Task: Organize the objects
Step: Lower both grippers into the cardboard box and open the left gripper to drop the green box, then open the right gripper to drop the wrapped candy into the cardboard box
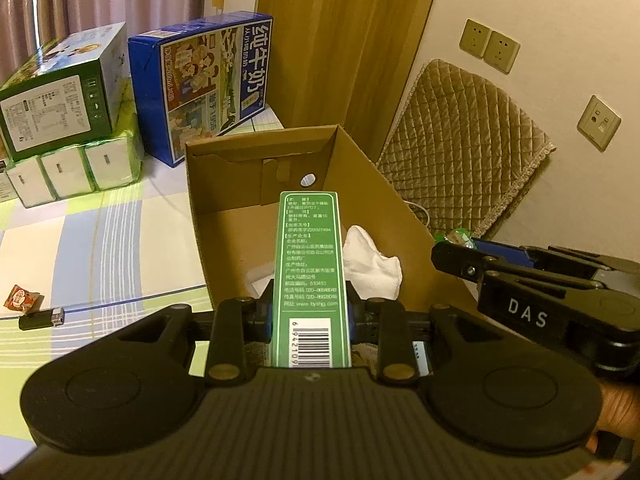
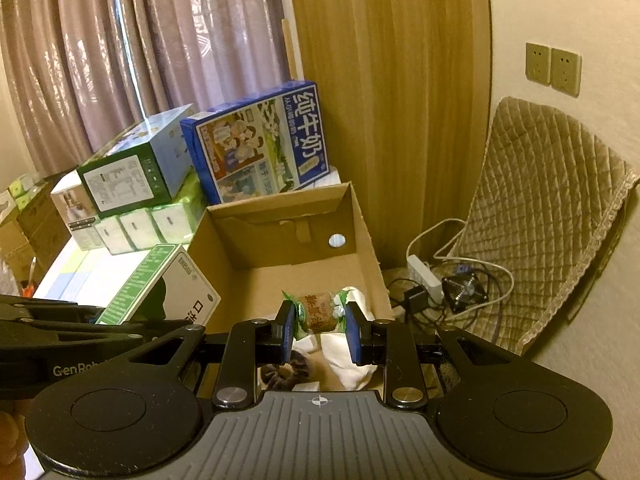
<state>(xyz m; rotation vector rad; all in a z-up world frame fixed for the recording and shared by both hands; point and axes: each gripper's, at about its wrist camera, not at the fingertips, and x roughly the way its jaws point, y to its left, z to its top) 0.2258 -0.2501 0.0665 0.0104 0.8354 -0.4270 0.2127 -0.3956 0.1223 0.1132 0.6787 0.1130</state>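
My left gripper (image 1: pixel 310 314) is shut on a long green-and-white medicine box (image 1: pixel 310 264), which points forward over the open cardboard box (image 1: pixel 200 216). A white cloth (image 1: pixel 372 264) lies inside. In the right wrist view my right gripper (image 2: pixel 318 330) is shut on a small snack packet (image 2: pixel 316 312) with green ends, held above the cardboard box (image 2: pixel 372 256). Below it lie the white cloth (image 2: pixel 348 360) and a dark scrunchie (image 2: pixel 284 372). The medicine box (image 2: pixel 160 280) and left gripper (image 2: pixel 132 332) show at the left. The right gripper (image 1: pixel 456 254) reaches in beside the carton's right wall.
A blue milk carton (image 1: pixel 200 80), a green box (image 1: pixel 56 96) and tissue packs (image 1: pixel 76 168) stand behind on the checked tablecloth. A red candy (image 1: pixel 22 299) and a small black stick (image 1: pixel 40 319) lie at the left. A quilted cover (image 2: pixel 552 208), power strip (image 2: pixel 424 276) and cables sit right.
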